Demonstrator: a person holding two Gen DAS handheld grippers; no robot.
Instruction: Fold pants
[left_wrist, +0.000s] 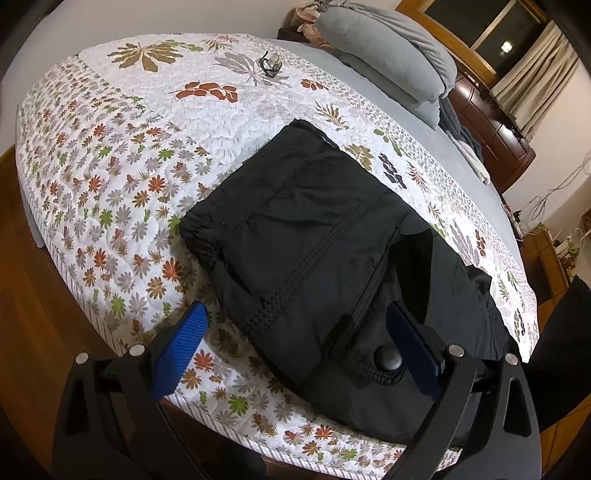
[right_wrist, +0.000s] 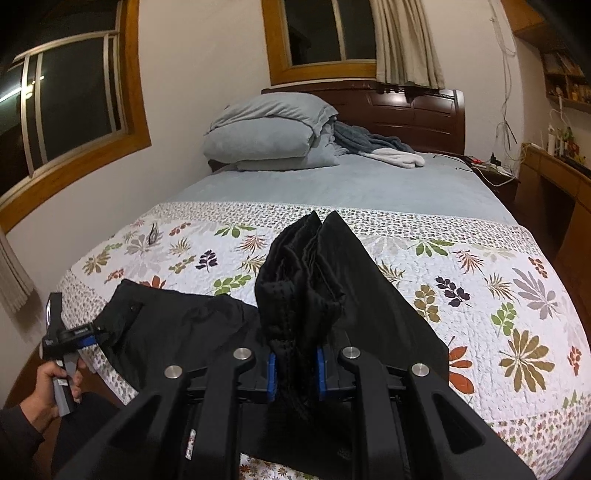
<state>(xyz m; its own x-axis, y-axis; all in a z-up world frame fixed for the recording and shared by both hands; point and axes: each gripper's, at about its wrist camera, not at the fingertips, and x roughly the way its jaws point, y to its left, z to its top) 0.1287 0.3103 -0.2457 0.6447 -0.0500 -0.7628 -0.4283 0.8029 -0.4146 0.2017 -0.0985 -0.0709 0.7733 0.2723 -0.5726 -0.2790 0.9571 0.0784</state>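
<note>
Black pants (left_wrist: 317, 236) lay partly folded on the floral quilt (left_wrist: 122, 155) of the bed, close to its near edge, with the waistband and its round button (left_wrist: 388, 357) toward the left wrist camera. The left tool (left_wrist: 295, 343) stood over that near edge with its blue pads spread wide, one pad over bare quilt and the other over the fabric beside the button, neither pressing on the cloth. The right tool (right_wrist: 295, 373) was pinching a bunched fold of the pants between its blue pads, and the gathered cloth rose above the quilt in a ridge running toward the far side of the bed. From the right wrist view, a hand (right_wrist: 48, 391) gripped the left tool's handle at the bed's near left corner. Grey pillows (right_wrist: 269, 136) were stacked by the dark wooden headboard (right_wrist: 417, 110)
</note>
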